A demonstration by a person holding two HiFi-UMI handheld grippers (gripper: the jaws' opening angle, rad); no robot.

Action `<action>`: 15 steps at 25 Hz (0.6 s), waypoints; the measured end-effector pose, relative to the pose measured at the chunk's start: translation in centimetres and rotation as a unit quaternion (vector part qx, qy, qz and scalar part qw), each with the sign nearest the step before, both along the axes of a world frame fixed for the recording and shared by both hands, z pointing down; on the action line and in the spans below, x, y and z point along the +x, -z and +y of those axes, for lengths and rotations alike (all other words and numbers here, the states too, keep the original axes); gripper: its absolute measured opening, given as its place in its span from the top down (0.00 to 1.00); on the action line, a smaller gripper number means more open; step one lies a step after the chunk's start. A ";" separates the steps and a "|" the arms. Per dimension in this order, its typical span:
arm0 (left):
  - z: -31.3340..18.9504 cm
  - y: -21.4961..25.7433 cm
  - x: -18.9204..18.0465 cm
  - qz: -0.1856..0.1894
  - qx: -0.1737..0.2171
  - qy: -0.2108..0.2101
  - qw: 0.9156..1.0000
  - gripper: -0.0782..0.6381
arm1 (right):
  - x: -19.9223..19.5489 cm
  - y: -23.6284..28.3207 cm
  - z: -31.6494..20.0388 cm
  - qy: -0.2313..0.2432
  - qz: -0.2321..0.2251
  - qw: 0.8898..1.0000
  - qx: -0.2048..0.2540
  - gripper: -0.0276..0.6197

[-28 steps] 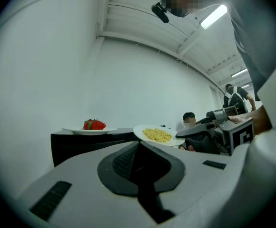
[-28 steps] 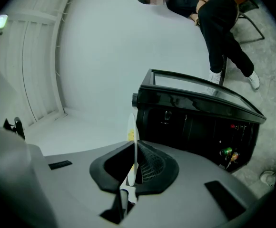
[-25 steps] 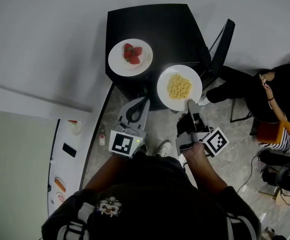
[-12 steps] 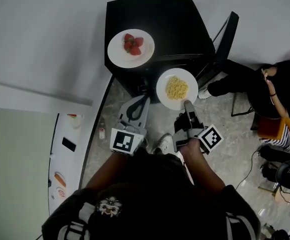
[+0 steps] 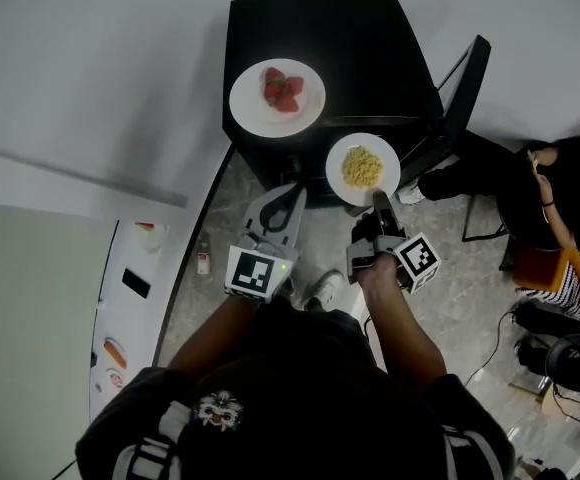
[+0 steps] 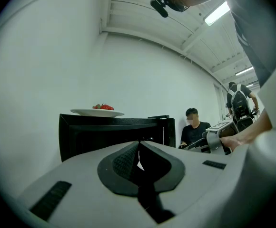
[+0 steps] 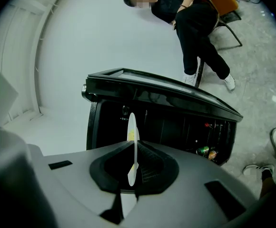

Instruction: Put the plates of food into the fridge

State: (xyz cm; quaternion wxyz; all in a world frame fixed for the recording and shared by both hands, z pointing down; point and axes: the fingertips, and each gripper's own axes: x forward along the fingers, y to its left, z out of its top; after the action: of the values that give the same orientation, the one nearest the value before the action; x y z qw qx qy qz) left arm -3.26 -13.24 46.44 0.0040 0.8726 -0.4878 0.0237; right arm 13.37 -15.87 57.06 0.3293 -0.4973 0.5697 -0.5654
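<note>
A black mini fridge [image 5: 360, 48] stands against the wall with its door [image 5: 460, 98] swung open to the right. On its top sits a white plate of strawberries [image 5: 276, 94], which also shows in the left gripper view [image 6: 97, 111]. My right gripper [image 5: 380, 200] is shut on the rim of a white plate of yellow noodles [image 5: 362, 168], held level in front of the open fridge. That plate shows edge-on between the jaws [image 7: 133, 141]. My left gripper [image 5: 286, 200] is shut on nothing, left of the noodle plate and before the fridge front [image 6: 81, 137].
Cans [image 7: 205, 151] stand in the open door's shelf. A seated person [image 5: 555, 183] and an orange chair [image 5: 570, 263] are at the right. A white counter [image 5: 130, 298] with small items lies at the left. My shoe [image 5: 325, 290] is on the stone floor.
My right gripper has sunk with the noodle plate, from level with the fridge top down in front of its opening. The left gripper has dropped slightly.
</note>
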 end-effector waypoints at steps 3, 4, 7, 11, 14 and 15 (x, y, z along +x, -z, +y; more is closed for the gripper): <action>-0.3 0.2 0.1 0.007 0.000 -0.001 1.000 0.86 | 0.1 -0.4 -1.6 -0.007 -0.001 1.000 -0.002 0.91; -0.4 0.2 0.0 0.008 0.000 -0.001 1.000 0.86 | 0.2 -0.5 -2.1 -0.009 0.000 1.000 -0.002 0.91; -0.5 -0.1 -0.1 0.009 -0.005 -0.001 1.000 0.86 | 0.0 -1.1 -3.6 -0.014 0.012 1.000 0.000 0.91; -0.6 -0.6 -0.1 0.002 -0.009 -0.004 1.000 0.86 | -0.1 -2.5 -4.9 -0.023 0.019 1.000 -0.006 0.91; -0.7 -0.6 -0.3 0.005 -0.008 -0.002 1.000 0.86 | -0.2 -3.1 -6.2 -0.027 0.004 1.000 -0.012 0.91; -0.7 -0.6 -0.4 0.006 -0.009 0.000 1.000 0.86 | -0.3 -3.3 -6.6 -0.028 -0.002 1.000 -0.013 0.91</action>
State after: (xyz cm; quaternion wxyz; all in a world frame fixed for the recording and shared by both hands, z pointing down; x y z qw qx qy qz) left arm -3.70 -13.95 47.00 0.0142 0.8729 -0.4872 0.0228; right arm 13.08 -22.45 60.32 0.3399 -0.5163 0.5470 -0.5645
